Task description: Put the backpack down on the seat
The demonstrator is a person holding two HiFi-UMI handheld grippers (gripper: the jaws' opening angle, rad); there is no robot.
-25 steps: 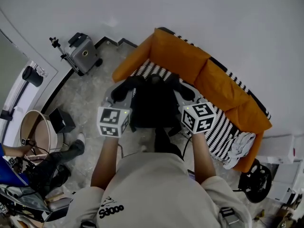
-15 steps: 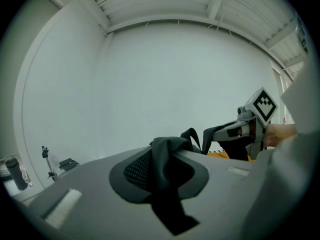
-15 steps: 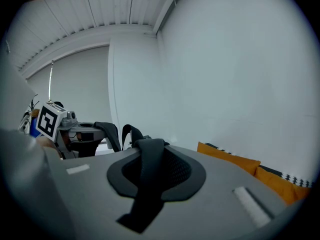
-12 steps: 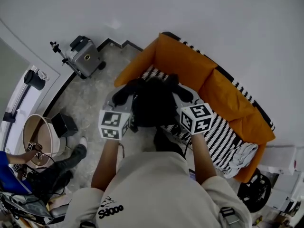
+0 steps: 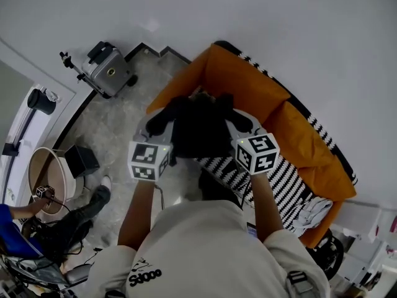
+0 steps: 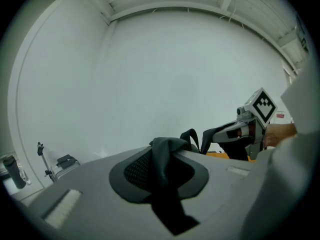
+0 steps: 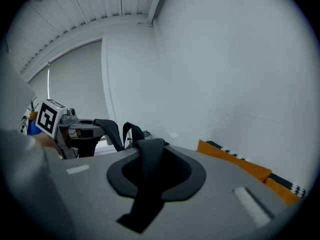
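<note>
A black backpack point(image 5: 198, 130) hangs in the air between my two grippers, over the left end of the orange sofa point(image 5: 248, 82) and its black-and-white striped seat point(image 5: 232, 172). My left gripper point(image 5: 162, 115) is shut on a black shoulder strap point(image 6: 162, 156) that runs across its jaws. On the other side, my right gripper point(image 5: 239, 119) is shut on the second strap point(image 7: 149, 159). Each gripper view shows the other gripper with its marker cube, the right gripper point(image 6: 250, 126) and the left gripper point(image 7: 60, 125). The bag's body is hidden in both gripper views.
A silver case with a tripod point(image 5: 108, 72) stands by the wall at the back left. A round tub point(image 5: 46, 174) and a black box point(image 5: 80, 160) sit on the floor at the left. White cloth point(image 5: 313, 208) lies on the sofa's right end. A blue sleeve point(image 5: 9, 238) shows at the lower left.
Both grippers have carried the backpack a little farther over the sofa's left end. The grips on the straps have not changed.
</note>
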